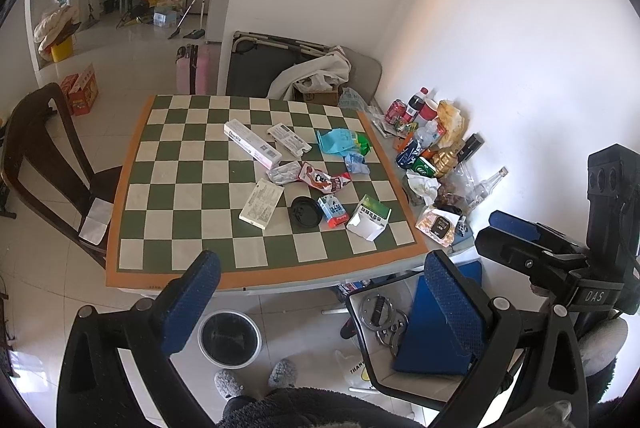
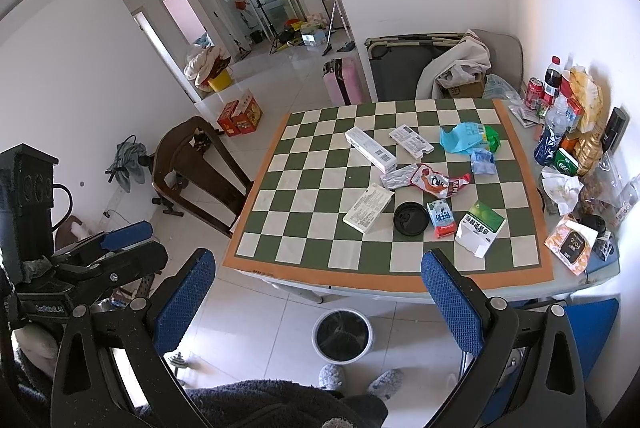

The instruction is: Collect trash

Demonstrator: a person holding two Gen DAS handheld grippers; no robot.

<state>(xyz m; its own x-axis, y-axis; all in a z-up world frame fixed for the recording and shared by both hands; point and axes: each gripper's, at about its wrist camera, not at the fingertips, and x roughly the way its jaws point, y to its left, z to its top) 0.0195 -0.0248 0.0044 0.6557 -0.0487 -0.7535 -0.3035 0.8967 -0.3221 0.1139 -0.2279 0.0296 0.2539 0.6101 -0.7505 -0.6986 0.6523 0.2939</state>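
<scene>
Trash lies scattered on the checkered table (image 1: 188, 248) (image 2: 280, 260): a black cup lid (image 1: 305, 212) (image 2: 410, 219), a green-and-white carton (image 1: 369, 217) (image 2: 479, 228), a red snack wrapper (image 1: 323, 179) (image 2: 438, 183), a teal bag (image 1: 338, 141) (image 2: 464, 137) and several flat white boxes (image 1: 262, 203) (image 2: 368, 208). A white bin (image 1: 230, 338) (image 2: 342, 336) with a black liner stands on the floor before the table. My left gripper (image 1: 320, 304) and right gripper (image 2: 320, 304) hover open above the table's near edge, holding nothing. The right gripper (image 1: 532, 248) also shows at the left wrist view's right side.
Bottles, cans and snack bags (image 1: 432, 144) (image 2: 568, 132) crowd the table's right side by the wall. A dark wooden chair (image 1: 44, 156) (image 2: 200, 168) stands at the left. A blue-seated chair (image 1: 436, 332) is at the right, and a person's slippers (image 1: 256, 380) are by the bin.
</scene>
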